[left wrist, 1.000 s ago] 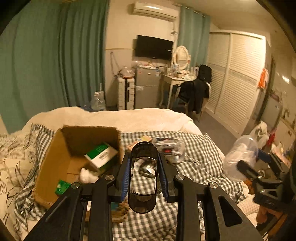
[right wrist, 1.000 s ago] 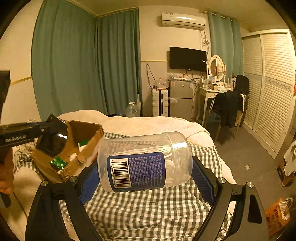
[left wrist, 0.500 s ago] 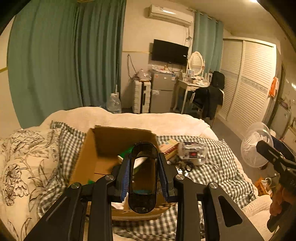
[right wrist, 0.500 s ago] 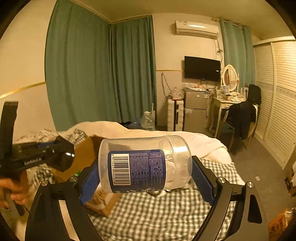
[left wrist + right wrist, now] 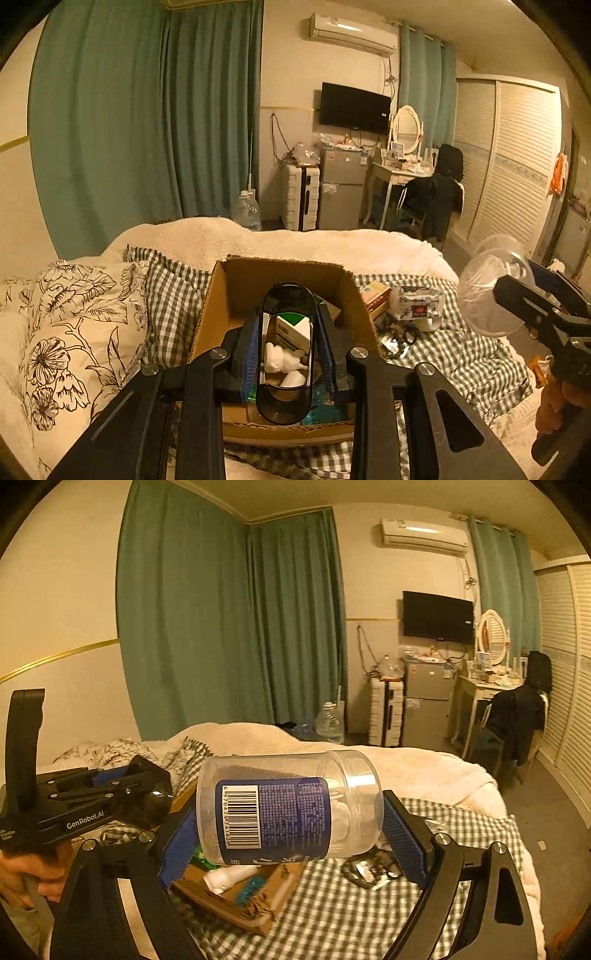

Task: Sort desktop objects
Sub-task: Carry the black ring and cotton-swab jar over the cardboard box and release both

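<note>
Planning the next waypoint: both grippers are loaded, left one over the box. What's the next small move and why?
Probably lower the left gripper slightly into the cardboard box and open its jaws. They are shut on the dark oval case, which already hangs over the open box, above the white items inside. The right gripper, jaws shut on the clear jar, sits off to the side and can wait.

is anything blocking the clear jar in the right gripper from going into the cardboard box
Partly. The right gripper holds the clear jar sideways above the bed, beside the cardboard box. The left gripper, shut on a dark oval case, hangs over the box opening, so it crowds the drop path.
</note>
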A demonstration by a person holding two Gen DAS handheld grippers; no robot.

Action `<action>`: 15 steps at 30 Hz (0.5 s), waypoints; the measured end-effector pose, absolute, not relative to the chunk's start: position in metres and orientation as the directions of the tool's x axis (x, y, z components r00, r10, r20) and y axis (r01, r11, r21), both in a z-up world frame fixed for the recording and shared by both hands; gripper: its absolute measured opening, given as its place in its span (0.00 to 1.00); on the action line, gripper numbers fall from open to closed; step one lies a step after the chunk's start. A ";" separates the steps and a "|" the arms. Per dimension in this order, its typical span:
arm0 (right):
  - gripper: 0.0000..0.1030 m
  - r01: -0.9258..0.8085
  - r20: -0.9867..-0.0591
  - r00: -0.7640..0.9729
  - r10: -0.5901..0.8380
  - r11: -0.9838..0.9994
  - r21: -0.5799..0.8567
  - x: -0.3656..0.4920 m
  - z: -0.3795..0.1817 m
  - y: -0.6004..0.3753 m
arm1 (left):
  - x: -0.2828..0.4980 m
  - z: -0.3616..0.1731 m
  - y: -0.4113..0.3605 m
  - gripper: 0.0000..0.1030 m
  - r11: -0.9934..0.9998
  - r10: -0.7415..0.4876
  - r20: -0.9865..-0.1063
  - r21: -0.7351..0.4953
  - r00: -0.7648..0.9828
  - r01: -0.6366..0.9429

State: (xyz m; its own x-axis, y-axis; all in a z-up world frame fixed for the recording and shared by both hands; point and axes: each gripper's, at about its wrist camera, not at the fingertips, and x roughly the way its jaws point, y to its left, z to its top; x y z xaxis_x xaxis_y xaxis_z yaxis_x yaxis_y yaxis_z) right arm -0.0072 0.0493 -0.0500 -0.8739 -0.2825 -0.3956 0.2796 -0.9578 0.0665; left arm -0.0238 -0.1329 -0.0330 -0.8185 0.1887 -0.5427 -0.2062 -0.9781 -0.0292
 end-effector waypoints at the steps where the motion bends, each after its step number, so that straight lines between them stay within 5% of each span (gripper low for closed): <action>1: 0.87 0.287 -0.399 -0.870 -0.291 -0.955 0.070 -0.012 -0.053 0.046 | -0.027 -0.035 -0.134 0.28 -0.978 0.188 -0.549 -0.024 -0.815 -0.209; 15: 0.87 0.391 -0.463 -0.795 -0.392 -0.915 0.104 -0.065 -0.102 0.005 | -0.073 -0.080 -0.153 0.28 -0.985 0.151 -0.630 -0.033 -0.762 -0.169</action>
